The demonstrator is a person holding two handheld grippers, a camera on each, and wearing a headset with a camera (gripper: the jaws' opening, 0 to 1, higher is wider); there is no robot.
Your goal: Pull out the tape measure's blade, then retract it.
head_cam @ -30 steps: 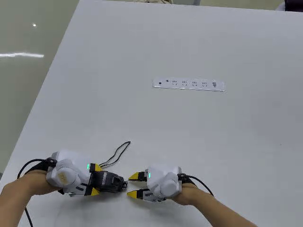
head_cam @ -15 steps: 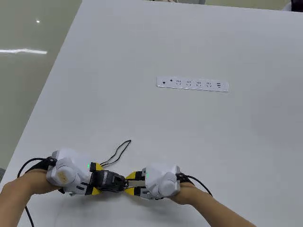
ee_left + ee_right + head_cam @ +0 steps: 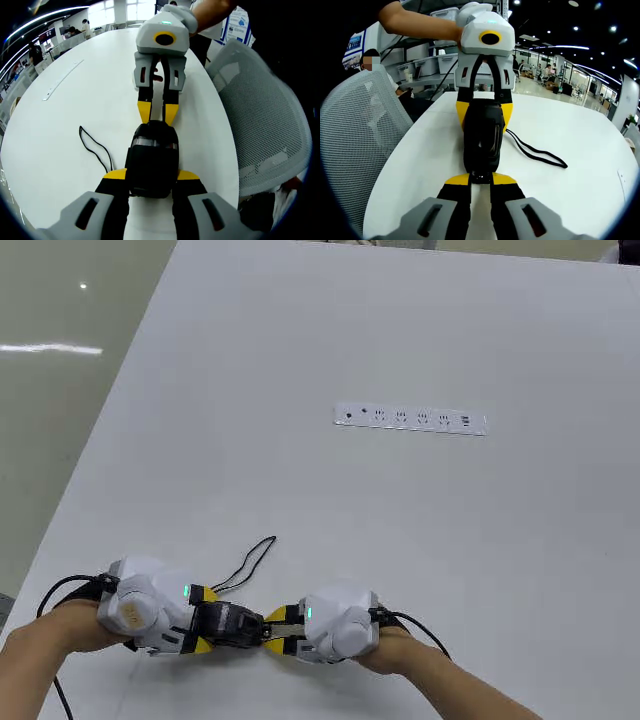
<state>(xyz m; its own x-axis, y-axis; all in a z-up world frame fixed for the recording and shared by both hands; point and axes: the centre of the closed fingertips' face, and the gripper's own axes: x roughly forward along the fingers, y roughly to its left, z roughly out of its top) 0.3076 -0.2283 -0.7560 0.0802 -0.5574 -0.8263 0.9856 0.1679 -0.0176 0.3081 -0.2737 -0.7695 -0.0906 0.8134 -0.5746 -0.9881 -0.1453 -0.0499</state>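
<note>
A black tape measure (image 3: 232,624) lies on the white table (image 3: 330,510) near its front edge. My left gripper (image 3: 205,620) is shut on its body from the left, its yellow tips on either side of the case (image 3: 152,155). My right gripper (image 3: 272,630) faces it from the right. Its jaws have come together on the small end hook of the blade at the case's mouth (image 3: 479,175). In the left gripper view the right gripper (image 3: 158,116) meets the front of the case. No length of blade shows. The case's black wrist cord (image 3: 250,560) trails across the table.
A white power strip (image 3: 410,419) lies further back on the table. The table's front edge is close behind both grippers. A grey mesh chair (image 3: 260,115) stands just off that edge. Desks and people show far in the background (image 3: 545,70).
My right gripper has moved left up to the tape measure and narrowed from wide open onto the blade's hook. The left gripper and the case have stayed put.
</note>
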